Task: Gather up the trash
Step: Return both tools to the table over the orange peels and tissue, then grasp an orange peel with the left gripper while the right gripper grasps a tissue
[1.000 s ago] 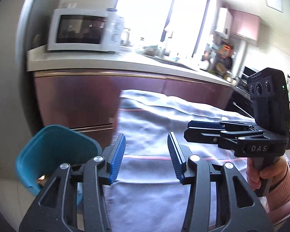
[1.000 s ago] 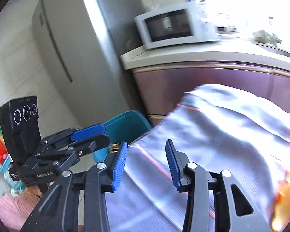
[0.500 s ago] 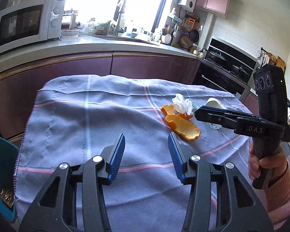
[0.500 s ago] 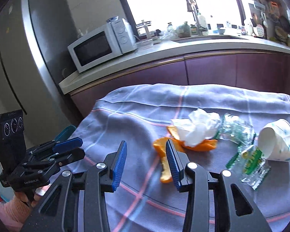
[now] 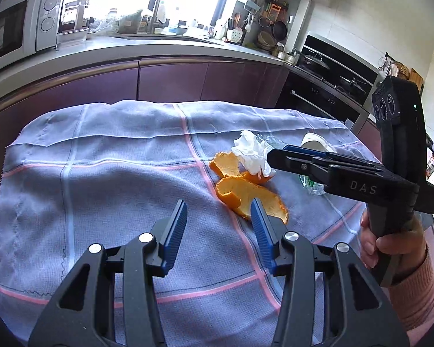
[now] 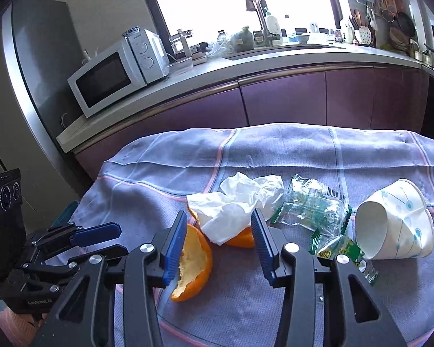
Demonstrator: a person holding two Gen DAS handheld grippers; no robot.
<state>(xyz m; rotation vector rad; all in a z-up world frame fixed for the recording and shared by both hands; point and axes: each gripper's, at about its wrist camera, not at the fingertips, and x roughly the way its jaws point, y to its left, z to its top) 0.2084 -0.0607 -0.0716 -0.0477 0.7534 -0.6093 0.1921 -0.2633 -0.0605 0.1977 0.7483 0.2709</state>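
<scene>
Trash lies on a blue checked tablecloth [image 5: 101, 173]: curled orange peel [image 5: 246, 193] [image 6: 196, 260], a crumpled white tissue [image 5: 251, 150] [image 6: 234, 202] resting on the peel, clear plastic wrappers [image 6: 312, 205], a small green packet [image 6: 338, 248] and a tipped paper cup [image 6: 396, 222] [image 5: 315, 141]. My left gripper [image 5: 218, 205] is open and empty, hovering just short of the near peel. My right gripper [image 6: 219, 217] hovers over the peel and tissue; its jaws are opening, with nothing pressed between the pads. In the left wrist view a hand holds it out above the tissue.
A purple cabinet run with a microwave [image 6: 112, 78] and sink counter stands behind the table. A steel fridge [image 6: 37, 57] is at the left, an oven [image 5: 327, 86] at the right. A sliver of a teal bin [image 6: 68, 211] shows beyond the table's left edge.
Both grippers swung from the teal bin and the table's left edge to the trash pile and sank a little. The bin left the left wrist view; peel, tissue and cup now sit close ahead.
</scene>
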